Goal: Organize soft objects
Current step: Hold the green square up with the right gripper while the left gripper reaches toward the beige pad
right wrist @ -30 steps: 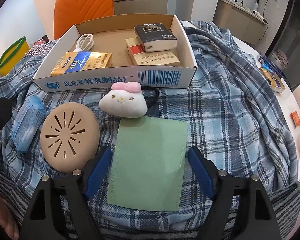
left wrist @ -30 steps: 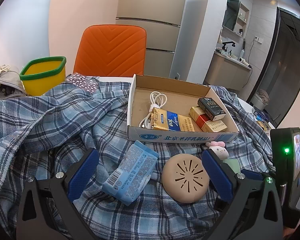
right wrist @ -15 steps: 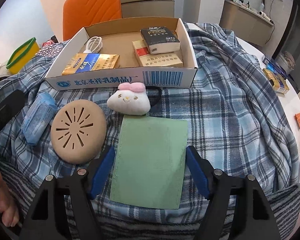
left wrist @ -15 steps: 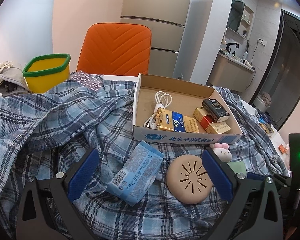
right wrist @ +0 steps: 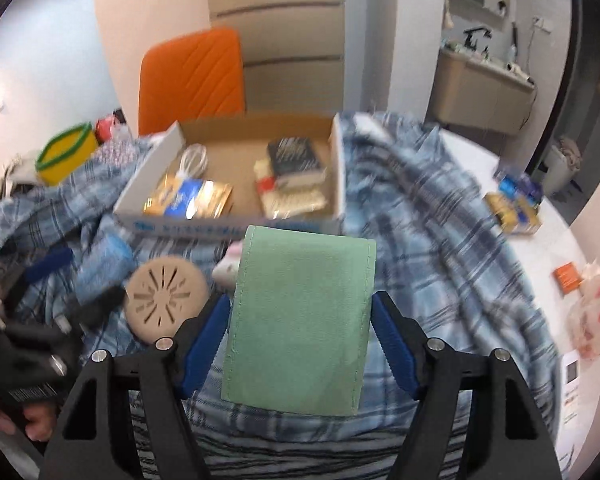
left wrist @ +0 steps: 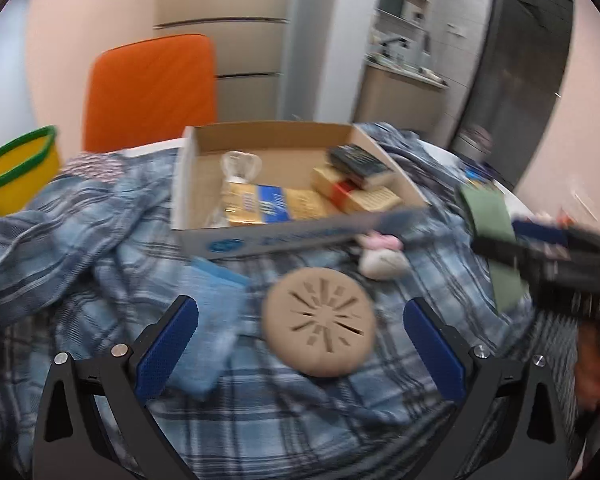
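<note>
We hold two grippers over a table draped in a blue plaid cloth (right wrist: 440, 216). The right gripper (right wrist: 300, 332) is clamped on a flat green pouch (right wrist: 300, 320), its blue pads pressing both side edges, so the pouch stands lifted off the cloth between them. Just past the pouch's far edge sits an open cardboard box (right wrist: 228, 222) with packets inside. To the left of the right gripper lie a round tan cushion (right wrist: 166, 300) with slits and, partly hidden behind the pouch, a small white plush toy (right wrist: 226, 272).

The left gripper (left wrist: 300, 344) has its jaws spread wide and grasps nothing. The tan cushion (left wrist: 319, 322) lies on the cloth between its fingers, touching neither, and a pale blue tissue pack (left wrist: 210, 320) rests by its left finger. The view is blurred.
</note>
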The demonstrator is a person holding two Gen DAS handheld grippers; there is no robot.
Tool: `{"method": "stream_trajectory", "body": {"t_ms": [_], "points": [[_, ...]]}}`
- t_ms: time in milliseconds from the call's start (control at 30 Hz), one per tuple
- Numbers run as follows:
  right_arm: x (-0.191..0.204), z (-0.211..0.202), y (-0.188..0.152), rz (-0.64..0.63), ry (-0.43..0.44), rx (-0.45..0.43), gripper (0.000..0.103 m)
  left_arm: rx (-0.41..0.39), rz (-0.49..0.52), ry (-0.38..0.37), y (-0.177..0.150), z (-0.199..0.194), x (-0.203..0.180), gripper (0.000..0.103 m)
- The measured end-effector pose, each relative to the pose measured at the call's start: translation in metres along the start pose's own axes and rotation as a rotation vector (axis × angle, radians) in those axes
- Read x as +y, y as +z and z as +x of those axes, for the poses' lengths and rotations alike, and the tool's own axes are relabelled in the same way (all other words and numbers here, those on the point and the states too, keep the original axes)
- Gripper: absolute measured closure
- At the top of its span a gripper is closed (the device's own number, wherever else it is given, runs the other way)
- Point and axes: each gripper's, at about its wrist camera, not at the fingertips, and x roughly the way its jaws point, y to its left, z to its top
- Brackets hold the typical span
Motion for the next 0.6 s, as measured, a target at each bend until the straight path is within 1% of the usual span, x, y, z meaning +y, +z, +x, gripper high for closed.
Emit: {"method": "stream_trajectory", "body": {"t_ms": [67, 167, 200, 233, 267, 300, 333, 400, 500, 600], "points": [[-0.007, -0.008, 0.004, -0.003, -0.017, -0.055, 0.029, 0.002, 0.013, 0.017, 0.003, 0.002, -0.002, 0.001], [-0.015, -0.017, 0.008, 0.0, 0.031, -0.149, 0.029, 0.024, 0.006, 0.029, 0.011, 0.007, -0.003, 0.001], [-0.016, -0.018, 0.009, 0.002, 0.041, -0.161, 0.029, 0.035, 0.018, 0.04, 0.015, 0.009, -0.006, 0.001], [-0.016, -0.018, 0.01, 0.004, 0.052, -0.18, 0.029, 0.04, 0.033, 0.059, 0.019, 0.011, -0.008, 0.001], [-0.016, -0.019, 0.009, 0.002, 0.054, -0.195, 0.029, 0.044, 0.048, 0.098, 0.023, 0.012, -0.011, 0.001], [-0.015, -0.019, 0.008, -0.003, 0.05, -0.21, 0.029, 0.044, 0.052, 0.141, 0.026, 0.013, -0.012, 0.001], [-0.014, -0.019, 0.007, -0.01, 0.035, -0.222, 0.029, 0.033, 0.055, 0.162, 0.029, 0.013, -0.013, 0.001], [-0.013, -0.014, 0.005, -0.02, 0.004, -0.227, 0.029, 0.033, 0.05, 0.135, 0.032, 0.014, -0.015, 0.001], [-0.015, -0.008, 0.004, -0.011, 0.0, -0.215, 0.029, 0.044, 0.038, 0.121, 0.032, 0.022, -0.011, 0.001], [-0.019, -0.006, 0.004, 0.003, 0.006, -0.21, 0.029, 0.09, 0.005, 0.092, 0.024, 0.036, -0.005, 0.001]]}}
